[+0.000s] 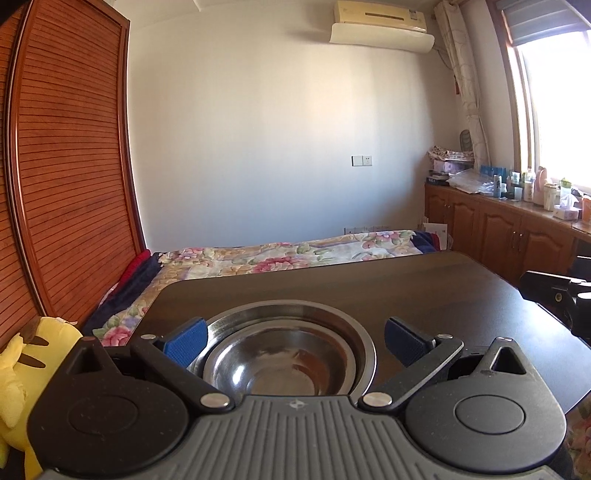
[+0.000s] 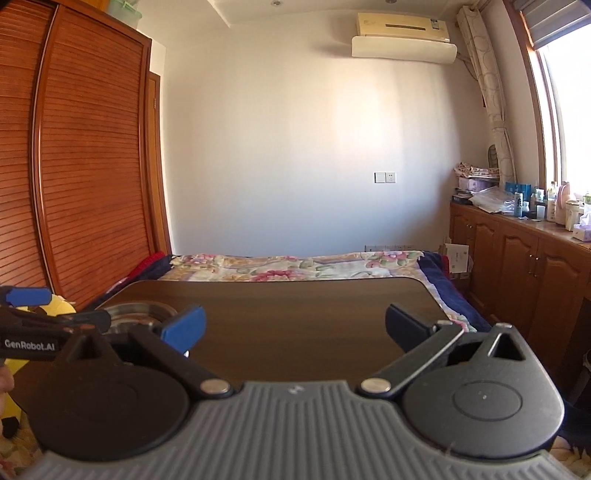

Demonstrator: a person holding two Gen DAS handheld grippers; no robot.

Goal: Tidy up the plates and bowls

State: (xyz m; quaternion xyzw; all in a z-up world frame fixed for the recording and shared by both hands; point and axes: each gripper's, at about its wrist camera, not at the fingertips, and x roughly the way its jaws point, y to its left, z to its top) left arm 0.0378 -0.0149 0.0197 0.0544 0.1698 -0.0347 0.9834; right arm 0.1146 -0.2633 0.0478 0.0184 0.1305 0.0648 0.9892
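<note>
Left claw: the left claw (image 1: 293, 338) stands wide open and grips nothing; its blue-padded fingers (image 1: 186, 341) flank the dishes without pressing on them.
Right claw: the right claw (image 2: 293, 326) is spread to its widest, with only bare desk between its fingers; it holds nothing.
Bowl: a round, shiny stainless-steel bowl (image 1: 273, 369) sits upright, nested inside the larger dish, straight ahead of the left claw.
Plate: a wider, shallow stainless-steel plate (image 1: 347, 323) lies under and around the bowl, its rim showing all round the far side; in the right wrist view it shows at the left (image 2: 140, 312), partly hidden behind the left claw.
Desk: a dark brown wood-grain desk (image 1: 388, 291) with rounded corners carries the stacked dishes near its left front part; the rest of its top shows bare.
Claws to each other: the right claw's black body pokes in at the right edge of the left wrist view, well apart from the dishes.
Beside the desk: a yellow plush toy (image 1: 22, 373) sits to the left, a bed with a floral quilt (image 1: 280, 254) lies beyond.
Room: a slatted reddish wooden wardrobe (image 1: 70, 166) on the left, a wall-mounted cream air conditioner (image 1: 380, 27) above, low wooden cabinets (image 1: 498, 229) with bottles on top beneath a bright window.
</note>
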